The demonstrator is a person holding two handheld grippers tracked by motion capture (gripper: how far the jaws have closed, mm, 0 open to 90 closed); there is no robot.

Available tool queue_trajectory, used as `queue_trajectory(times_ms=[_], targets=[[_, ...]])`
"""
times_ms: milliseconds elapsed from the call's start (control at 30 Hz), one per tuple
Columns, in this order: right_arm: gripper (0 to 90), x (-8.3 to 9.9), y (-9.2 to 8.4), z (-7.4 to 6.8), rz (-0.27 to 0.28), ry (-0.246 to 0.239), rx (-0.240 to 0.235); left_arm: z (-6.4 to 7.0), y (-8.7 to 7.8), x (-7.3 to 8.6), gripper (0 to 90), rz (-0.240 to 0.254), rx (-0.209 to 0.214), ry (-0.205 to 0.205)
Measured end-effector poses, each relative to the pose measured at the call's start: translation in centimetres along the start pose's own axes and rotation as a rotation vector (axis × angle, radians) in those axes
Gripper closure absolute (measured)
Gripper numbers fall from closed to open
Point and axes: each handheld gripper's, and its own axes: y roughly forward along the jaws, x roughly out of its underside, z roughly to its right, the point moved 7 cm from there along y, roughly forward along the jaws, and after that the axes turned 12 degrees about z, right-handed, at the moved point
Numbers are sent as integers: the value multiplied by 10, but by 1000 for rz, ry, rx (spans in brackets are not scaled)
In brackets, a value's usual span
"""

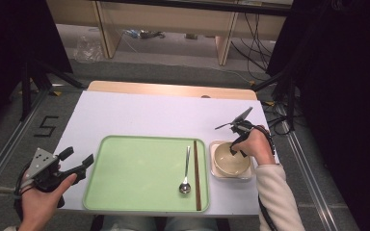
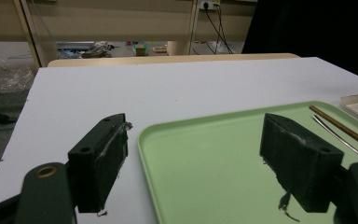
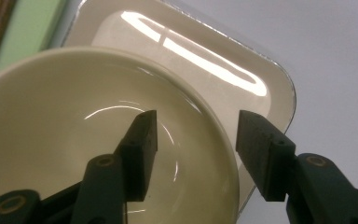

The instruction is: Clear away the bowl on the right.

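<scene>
A spoon (image 1: pixel 186 172) and chopsticks (image 1: pixel 197 174) lie on the green tray (image 1: pixel 125 192) beside the bowl (image 1: pixel 229 161), whose rim passes between the right gripper (image 3: pixel 193 140)'s open fingers, seemingly untouched.

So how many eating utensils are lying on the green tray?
2, counting the chopsticks as one: a metal spoon on the tray's right part, bowl end nearest the person, and brown chopsticks just right of it, along the rim.

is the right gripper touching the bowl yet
Apart. In the right gripper view the right gripper straddles the bowl rim, one finger inside, one outside, with a gap showing on both sides.
</scene>
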Motion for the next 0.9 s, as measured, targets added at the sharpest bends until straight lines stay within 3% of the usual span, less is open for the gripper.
queue_trajectory(times_ms=[67,200,267,333,367,433,633,700,733,767,800,833,900], targets=[[522,1,4,2,-6,-12,-8,0,0,0,228,0,0,1],[578,5,10,3,-27,17,-21,0,0,0,228,0,1,-1],[598,6,14,5,-29,-10,-33,0,0,0,228,-1,1,-1],[624,6,16,4,-26,0,-51,0,0,0,228,-1,2,-2],[640,4,21,13,0,-147,-77,0,0,0,228,-1,2,0],[669,8,17,5,-49,-25,-64,0,0,0,228,-2,3,1],[717,8,18,8,-50,-103,-79,0,0,0,228,-1,2,-1],[734,8,17,8,-53,-104,-90,0,0,0,228,-2,3,1],[743,10,16,7,-64,-78,-72,0,0,0,228,-2,3,1],[760,7,17,12,-34,-167,-114,0,0,0,228,-2,3,0],[771,7,16,13,-18,-182,-106,0,0,0,228,-2,3,0],[782,10,11,7,-47,-102,-91,0,0,0,228,-2,3,0],[802,8,8,7,-43,-131,-95,1,0,0,228,-3,3,0]])
